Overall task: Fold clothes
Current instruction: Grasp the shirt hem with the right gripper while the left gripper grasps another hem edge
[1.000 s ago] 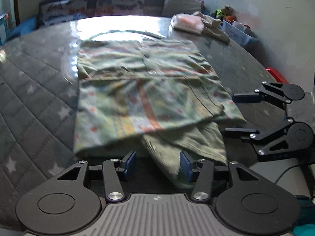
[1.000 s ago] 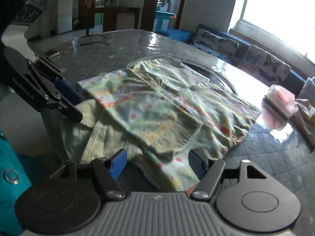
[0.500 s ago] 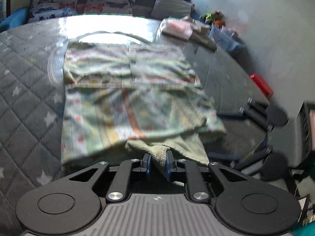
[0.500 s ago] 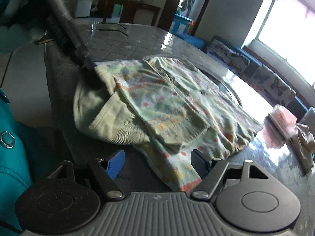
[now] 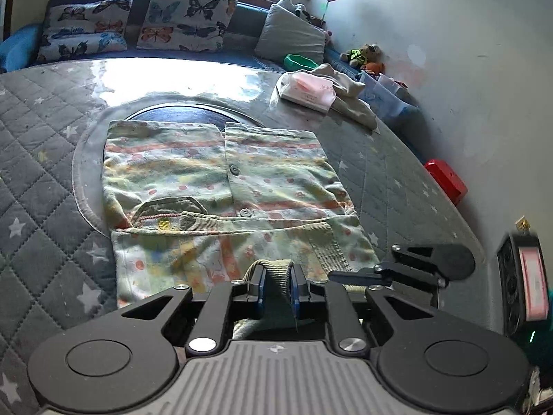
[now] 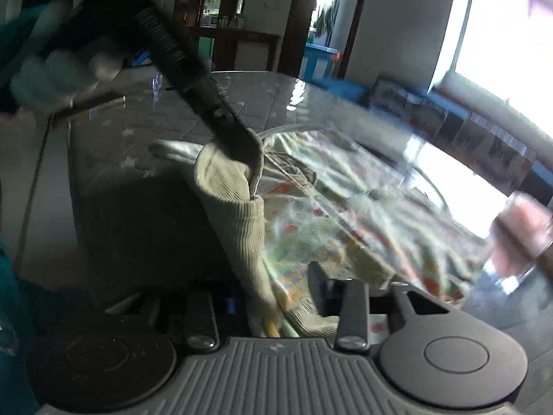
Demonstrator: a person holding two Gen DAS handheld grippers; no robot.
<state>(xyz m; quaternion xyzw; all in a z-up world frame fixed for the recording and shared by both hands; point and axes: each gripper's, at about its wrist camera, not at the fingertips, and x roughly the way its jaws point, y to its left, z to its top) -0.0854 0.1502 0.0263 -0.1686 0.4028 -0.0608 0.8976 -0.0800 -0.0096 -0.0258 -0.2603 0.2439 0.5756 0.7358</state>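
My left gripper (image 5: 276, 288) is clamped on the ribbed olive cuff (image 5: 276, 271) of the shirt (image 5: 221, 186); jaws narrow, cloth pinched between the blue pads. The right-wrist view confirms it: the cuff (image 6: 238, 180) is lifted off the table, hanging from the left gripper's (image 6: 254, 141) tip, and the ribbed cloth drapes from there down toward my right gripper (image 6: 273, 302).

The right gripper's jaws stand fairly wide, with cloth lying loose between the fingers; that frame is motion-blurred, and I cannot tell whether either pad touches the fabric. In the left view, the right gripper (image 5: 349, 276) sits just right of the held cuff, at the shirt's near edge.

The shirt is spread flat on the quilted table (image 5: 38, 159), buttons up, its near portion folded over. A pink pack (image 5: 307, 90) and a beige cloth (image 5: 349, 100) lie at the far right, well apart from the shirt.
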